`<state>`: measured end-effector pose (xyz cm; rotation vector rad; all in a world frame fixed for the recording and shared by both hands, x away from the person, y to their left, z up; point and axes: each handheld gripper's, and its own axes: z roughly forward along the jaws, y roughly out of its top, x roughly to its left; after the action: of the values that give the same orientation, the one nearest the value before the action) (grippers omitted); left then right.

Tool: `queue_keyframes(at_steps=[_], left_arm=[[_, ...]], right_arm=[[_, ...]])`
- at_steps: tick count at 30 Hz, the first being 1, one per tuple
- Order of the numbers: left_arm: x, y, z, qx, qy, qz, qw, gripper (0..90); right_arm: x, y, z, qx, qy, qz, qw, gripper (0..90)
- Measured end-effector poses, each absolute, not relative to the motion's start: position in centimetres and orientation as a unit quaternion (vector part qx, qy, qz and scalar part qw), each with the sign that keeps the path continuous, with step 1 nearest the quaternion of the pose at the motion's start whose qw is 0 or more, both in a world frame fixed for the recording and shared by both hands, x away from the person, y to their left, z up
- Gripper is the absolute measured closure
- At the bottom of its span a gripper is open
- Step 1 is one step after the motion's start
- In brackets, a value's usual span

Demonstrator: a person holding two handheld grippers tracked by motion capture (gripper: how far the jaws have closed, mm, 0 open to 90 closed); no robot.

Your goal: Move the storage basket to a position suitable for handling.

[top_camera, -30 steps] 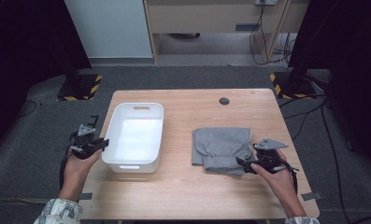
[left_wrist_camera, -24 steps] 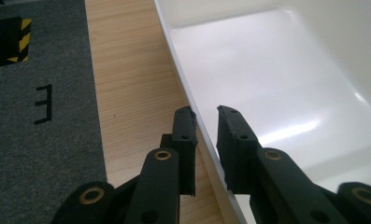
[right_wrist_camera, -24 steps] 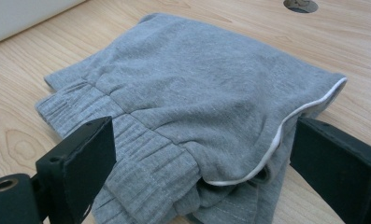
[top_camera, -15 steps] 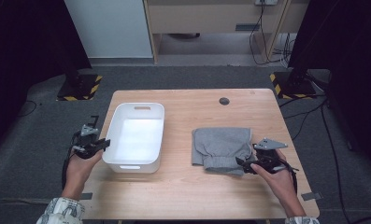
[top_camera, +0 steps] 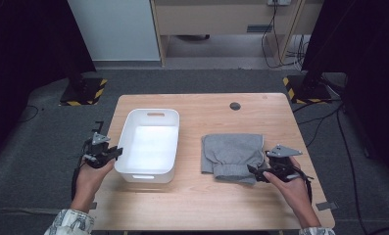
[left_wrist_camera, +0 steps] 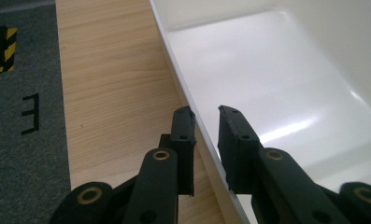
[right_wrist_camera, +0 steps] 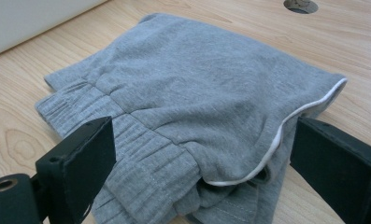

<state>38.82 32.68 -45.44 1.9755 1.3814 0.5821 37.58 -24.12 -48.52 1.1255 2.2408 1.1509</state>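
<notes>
— What do we have, biggest thing first?

— We see the tabletop (top_camera: 202,205), pale wood. On its left half stands a white bin (top_camera: 153,147), open side up. To the right, well apart from the bin, lies a folded grey garment (top_camera: 231,154) with a ribbed band and a thin white edge trim.

— And our left hand-held gripper (left_wrist_camera: 206,119)?

— We find it at the bin's left wall: one jaw outside over the wood, the other inside over the white floor, the rim running between them. The jaws have just been closing; the gap is narrow, and the outer jaw looks to touch the rim, but we cannot tell whether they pinch it.

— The right hand-held gripper (right_wrist_camera: 202,154)?

— Its jaws stand wide apart, one on each side of the garment's near corner, not pressing the cloth. Beyond the garment we see a small round hole (top_camera: 235,105) in the tabletop.
</notes>
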Motion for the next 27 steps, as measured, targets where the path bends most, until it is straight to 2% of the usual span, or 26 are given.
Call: queue_keyframes(at_steps=[27], left_arm=[[38.5,31.1,-45.6,0.758,0.515,0.218,0.336,73.7]], right_arm=[[37.5,-24.0,-48.6,0.399,0.799,0.408,0.19,6.9]])
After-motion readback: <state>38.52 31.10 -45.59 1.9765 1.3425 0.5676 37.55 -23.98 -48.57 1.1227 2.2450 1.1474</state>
